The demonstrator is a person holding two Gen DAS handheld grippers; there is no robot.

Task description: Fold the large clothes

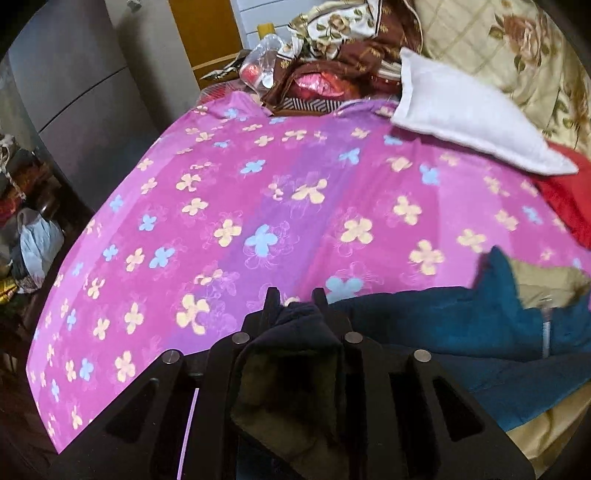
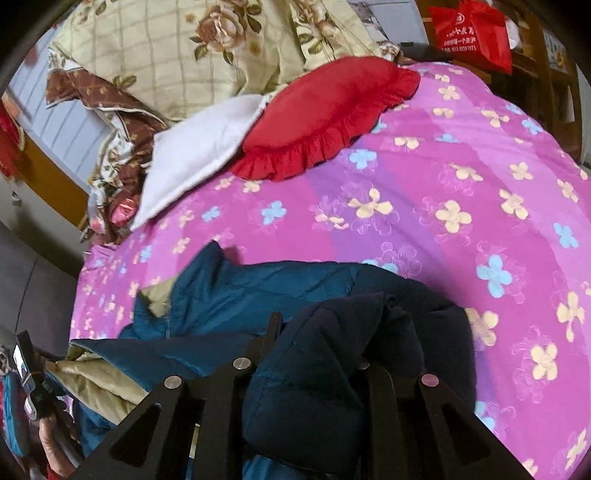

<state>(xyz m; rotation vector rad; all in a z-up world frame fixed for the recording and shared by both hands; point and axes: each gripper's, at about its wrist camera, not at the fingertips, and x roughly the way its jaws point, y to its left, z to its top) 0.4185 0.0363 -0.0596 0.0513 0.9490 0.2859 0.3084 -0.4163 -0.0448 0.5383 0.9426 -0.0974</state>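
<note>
Jaws of the left gripper (image 1: 297,295) stand narrow, pinching a dark bunched fold of the blue jacket (image 1: 461,325); cloth fills the gap and spills back toward the camera, its olive lining showing. Right gripper (image 2: 317,325) likewise narrow, clamped on a thick navy quilted part of the same jacket (image 2: 258,288); its right finger is buried under the fabric, only the left finger (image 2: 274,325) shows.

Jacket lies on the bed, on a pink-purple sheet (image 1: 221,192) printed with cream and pale blue flowers. It lies low across the near edge between the two grippers, partly opened, the tan lining (image 2: 92,376) turned out on the left of the right wrist view. A zipper strip (image 1: 546,332) shows in the left wrist view.

Farther up the bed: white pillow (image 1: 461,122), red ruffled cushion (image 2: 325,114) overlapping it, cream rose-print quilt (image 2: 177,48) behind both, brown patterned bedding (image 1: 351,55) heaped at the head. Clear plastic bottle (image 1: 262,59) beside that heap. Red bag (image 2: 472,29) hangs beyond the far corner. Person's hand (image 2: 51,439) visible at the lower left edge of the right wrist view.
</note>
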